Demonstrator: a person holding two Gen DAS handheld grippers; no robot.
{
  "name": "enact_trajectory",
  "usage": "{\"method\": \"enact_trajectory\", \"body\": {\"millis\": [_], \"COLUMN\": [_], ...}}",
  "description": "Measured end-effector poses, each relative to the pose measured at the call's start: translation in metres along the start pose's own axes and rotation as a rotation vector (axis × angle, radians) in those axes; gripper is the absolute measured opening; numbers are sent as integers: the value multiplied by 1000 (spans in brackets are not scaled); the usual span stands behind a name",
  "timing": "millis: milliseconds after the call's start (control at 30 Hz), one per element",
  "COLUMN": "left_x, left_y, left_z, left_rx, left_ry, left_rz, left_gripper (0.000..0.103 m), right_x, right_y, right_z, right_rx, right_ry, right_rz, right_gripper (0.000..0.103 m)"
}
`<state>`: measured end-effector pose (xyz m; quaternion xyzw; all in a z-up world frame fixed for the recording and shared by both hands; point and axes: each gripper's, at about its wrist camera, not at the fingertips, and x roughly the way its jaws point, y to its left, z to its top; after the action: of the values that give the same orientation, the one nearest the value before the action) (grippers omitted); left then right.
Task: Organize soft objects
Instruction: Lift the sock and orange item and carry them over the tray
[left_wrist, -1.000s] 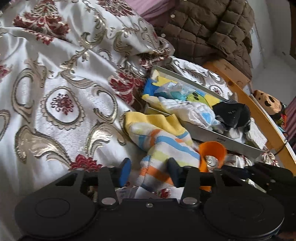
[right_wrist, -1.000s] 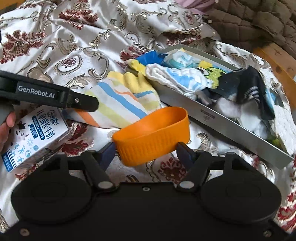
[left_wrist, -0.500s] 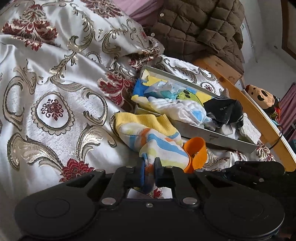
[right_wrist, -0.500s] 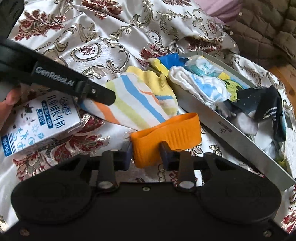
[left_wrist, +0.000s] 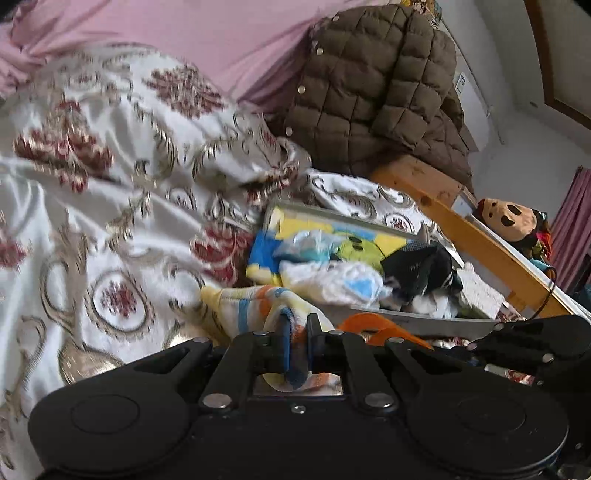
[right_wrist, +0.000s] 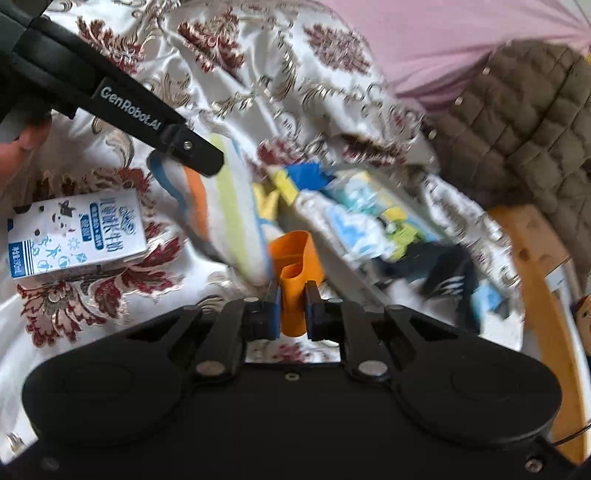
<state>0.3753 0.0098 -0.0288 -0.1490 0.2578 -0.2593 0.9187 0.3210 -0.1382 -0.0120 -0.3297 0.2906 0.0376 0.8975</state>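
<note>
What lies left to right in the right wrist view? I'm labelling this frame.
milk carton → striped sock → orange band → grey tray → wooden bed rail

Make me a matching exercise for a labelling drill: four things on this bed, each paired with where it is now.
1 striped sock
2 orange band
3 milk carton
4 black sock

a lying on the bedspread
b in the grey tray
c pinched by the left gripper
d pinched by the right gripper

Pairs: 1-c, 2-d, 3-a, 4-b
</note>
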Motion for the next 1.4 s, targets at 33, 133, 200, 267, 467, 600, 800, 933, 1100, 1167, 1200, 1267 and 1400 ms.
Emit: {"method": "enact_trajectory", "body": {"millis": [33, 133, 200, 267, 467, 600, 800, 933, 1100, 1167, 1200, 1267, 1400], "left_x": [0, -4, -7, -6, 31, 64, 118, 139, 144, 142, 140, 137, 127], "left_y": [-4, -16, -22, -35, -73, -96, -97, -86, -76, -77, -79, -80, -77], "left_z": [5, 29, 47, 67, 111, 112, 84, 64, 52, 52, 53, 54, 54], "left_rx": [11, 35, 46, 83, 150, 177, 114, 88, 76, 85, 89, 97, 95], "left_ry": [-1, -26, -48, -77, -119, -148, -61, 22, 74, 83, 85, 91, 110], "left_rz": [3, 9, 6, 8, 0, -14, -16, 7, 38, 41, 46, 55, 70], "left_gripper": [8, 8, 8, 8, 8, 8, 8, 8, 10, 13, 17, 19, 27], "right_x": [-3, -10, -14, -15, 6, 25, 56, 63, 66, 66, 67, 57, 37], "right_y": [-4, -18, -29, -38, -78, -109, -130, -131, -123, -120, -119, -115, -118], "right_z": [2, 5, 9, 13, 21, 12, -7, -19, -23, -25, -22, -20, -18], "right_rx": [-6, -7, -10, -11, 104, 201, 294, 303, 319, 321, 316, 316, 319], "right_ry": [-11, -44, -71, -97, -138, -137, -92, -94, -107, -109, -108, -105, -108], "right_rz": [-9, -27, -40, -54, -92, -121, -96, -76, -68, -59, -61, -63, -65], "right_gripper": [6, 6, 6, 6, 6, 6, 6, 8, 17, 18, 19, 21, 30]}}
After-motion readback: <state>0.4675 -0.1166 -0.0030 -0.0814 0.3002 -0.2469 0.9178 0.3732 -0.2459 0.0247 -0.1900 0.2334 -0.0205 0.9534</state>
